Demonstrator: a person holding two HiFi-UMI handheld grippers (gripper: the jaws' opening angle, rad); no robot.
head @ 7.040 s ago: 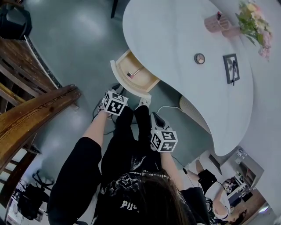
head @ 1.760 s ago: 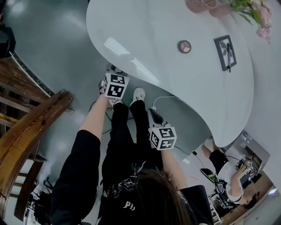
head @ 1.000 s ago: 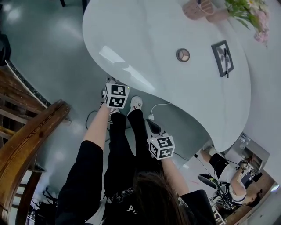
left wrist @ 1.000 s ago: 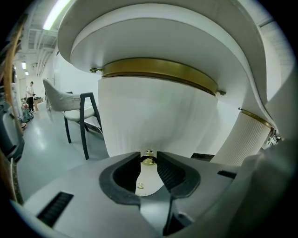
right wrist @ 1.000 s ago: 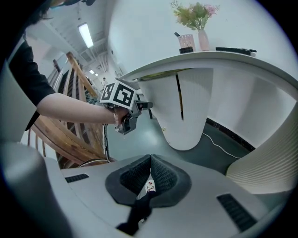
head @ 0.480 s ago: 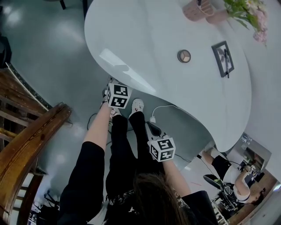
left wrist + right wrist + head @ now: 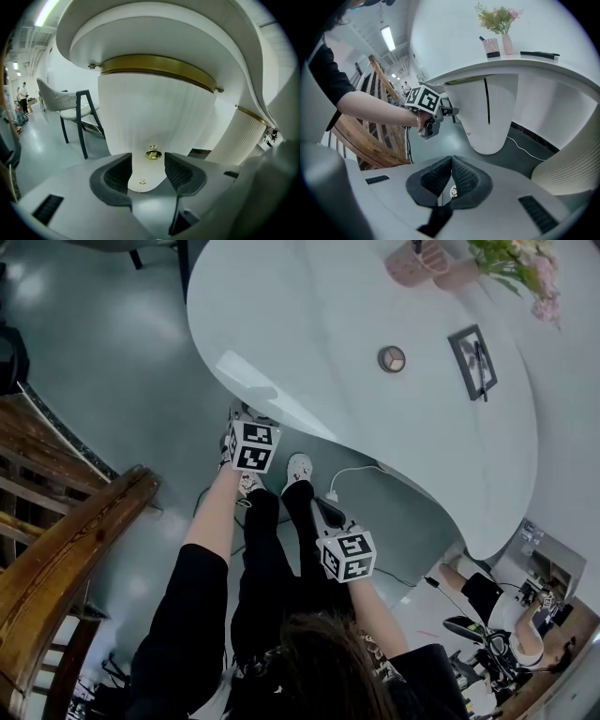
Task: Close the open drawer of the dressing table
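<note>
Standing apart, the jaws of the left gripper (image 7: 148,160) had just been opening. The brass knob (image 7: 153,153) sat in the gap at their tips, with neither pad pressing on it. Straight ahead of the gripper, along the line it pointed, lay the drawer (image 7: 154,112). Its ribbed white front appeared pushed fully home under the brass band (image 7: 159,65), in the rounded pedestal below the dressing table (image 7: 356,362). The knob's stem ran in line with the jaws. The next move was therefore judged to be a straight pull-back along that line, clear of the knob. The right gripper (image 7: 450,164), jaws together and empty, hung lower and well apart from the drawer. The left gripper was plainly the nearer.
</note>
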